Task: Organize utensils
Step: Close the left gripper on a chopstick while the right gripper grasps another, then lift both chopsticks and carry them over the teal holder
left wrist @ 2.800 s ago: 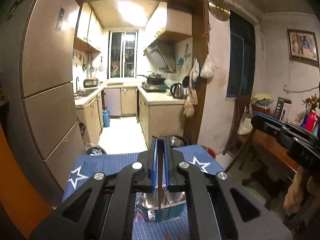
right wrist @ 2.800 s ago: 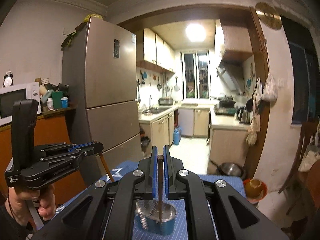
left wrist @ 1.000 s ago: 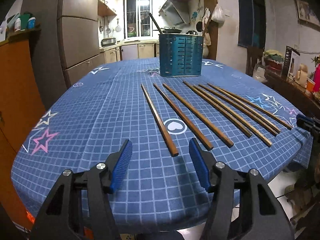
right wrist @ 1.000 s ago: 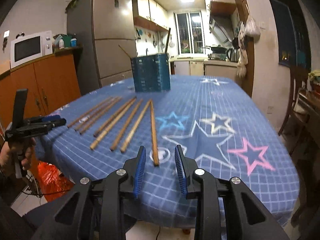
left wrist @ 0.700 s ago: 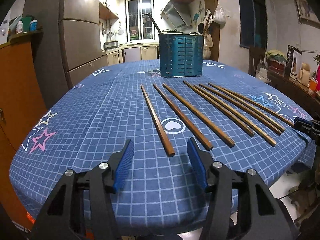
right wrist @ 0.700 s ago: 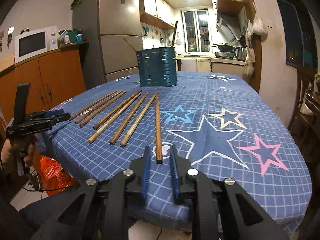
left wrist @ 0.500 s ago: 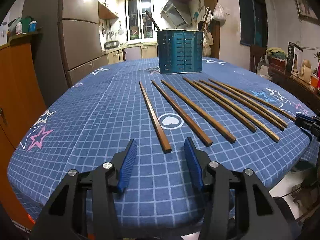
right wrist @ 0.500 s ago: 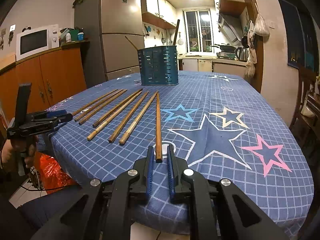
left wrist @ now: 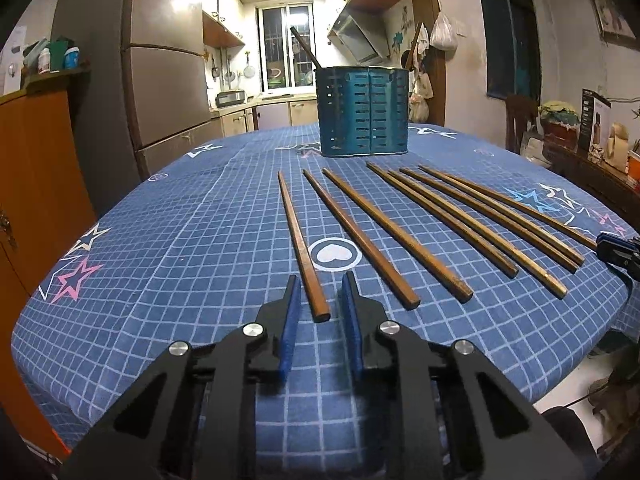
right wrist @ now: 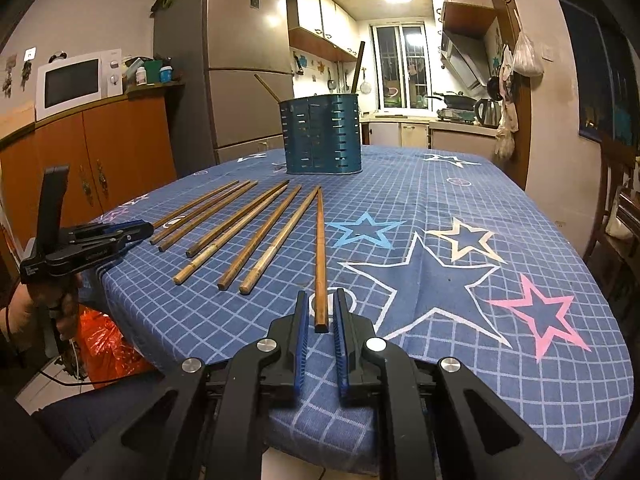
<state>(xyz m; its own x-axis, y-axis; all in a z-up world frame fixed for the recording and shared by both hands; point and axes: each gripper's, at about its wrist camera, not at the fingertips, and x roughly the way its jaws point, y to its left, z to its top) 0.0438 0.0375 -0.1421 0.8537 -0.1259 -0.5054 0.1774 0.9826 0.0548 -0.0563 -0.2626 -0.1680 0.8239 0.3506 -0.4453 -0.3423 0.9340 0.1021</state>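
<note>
Several brown wooden chopsticks lie side by side on a blue star-patterned tablecloth (left wrist: 200,240). A teal slotted utensil holder (left wrist: 362,114) stands behind them with two chopsticks in it; it also shows in the right wrist view (right wrist: 322,138). My left gripper (left wrist: 319,304) is partly open, its blue pads either side of the near end of the leftmost chopstick (left wrist: 298,236), with gaps. My right gripper (right wrist: 321,314) is nearly shut around the near end of the rightmost chopstick (right wrist: 320,248); small gaps still show beside it.
The table's near edge lies just under both grippers. The left gripper (right wrist: 86,242) shows at the table's left edge in the right wrist view, the right gripper (left wrist: 618,250) at the right edge in the left wrist view. A fridge (right wrist: 236,92) and orange cabinets (right wrist: 100,148) stand behind.
Both grippers came down from above the holder to the table's near edge. Both have been narrowing around a chopstick end: the left from wide open, the right to nearly shut.
</note>
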